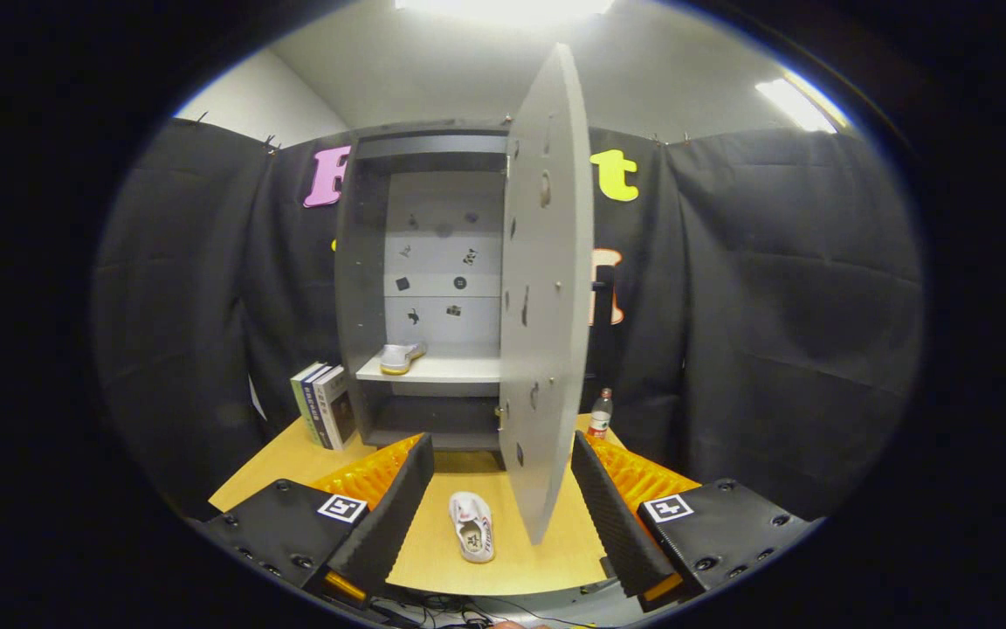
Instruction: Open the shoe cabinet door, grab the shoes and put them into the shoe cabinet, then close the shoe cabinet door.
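My tool (499,515) is spread wide and empty. The white shoe (472,525) lies on the worktop (433,559) between my fingers, at 12 o'clock, heel toward me, so I should straddle its sides squarely. The open door (547,297) is just at 1 o'clock. Beyond, one shoe on the shelf (401,356) sits inside the cabinet (363,262).

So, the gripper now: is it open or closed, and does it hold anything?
Gripper: open, holding nothing; the shoe lies on the table between its fingers.

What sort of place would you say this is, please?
Probably a staged recording booth, not a home: black cloth walls, a small cabinet set on a table, the gripper open above a shoe.
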A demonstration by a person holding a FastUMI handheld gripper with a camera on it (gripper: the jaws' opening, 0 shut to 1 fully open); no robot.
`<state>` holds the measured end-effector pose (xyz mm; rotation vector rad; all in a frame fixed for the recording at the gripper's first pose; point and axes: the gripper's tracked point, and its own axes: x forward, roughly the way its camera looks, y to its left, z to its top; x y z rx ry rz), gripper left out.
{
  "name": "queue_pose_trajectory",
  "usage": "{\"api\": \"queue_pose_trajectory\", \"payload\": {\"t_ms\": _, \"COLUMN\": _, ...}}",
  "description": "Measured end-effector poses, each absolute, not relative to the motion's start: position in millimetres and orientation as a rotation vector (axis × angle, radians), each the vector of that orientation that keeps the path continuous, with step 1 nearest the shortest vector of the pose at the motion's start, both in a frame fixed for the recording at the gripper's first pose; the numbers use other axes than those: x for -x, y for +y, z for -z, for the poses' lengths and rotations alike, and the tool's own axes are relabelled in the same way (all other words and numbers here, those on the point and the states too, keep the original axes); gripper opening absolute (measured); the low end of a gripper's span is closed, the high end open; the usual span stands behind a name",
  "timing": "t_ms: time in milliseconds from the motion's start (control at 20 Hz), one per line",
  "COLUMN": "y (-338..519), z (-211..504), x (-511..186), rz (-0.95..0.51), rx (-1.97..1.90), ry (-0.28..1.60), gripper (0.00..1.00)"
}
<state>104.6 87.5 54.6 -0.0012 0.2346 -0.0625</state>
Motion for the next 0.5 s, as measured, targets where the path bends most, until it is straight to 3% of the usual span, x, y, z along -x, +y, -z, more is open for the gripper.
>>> {"api": "queue_pose_trajectory", "payload": {"t_ms": 500, "y": 127.4, "z": -16.2, "x": -106.6, "rz": -0.110, "rx": -0.014, "ry": 0.406, "gripper": 0.99}}
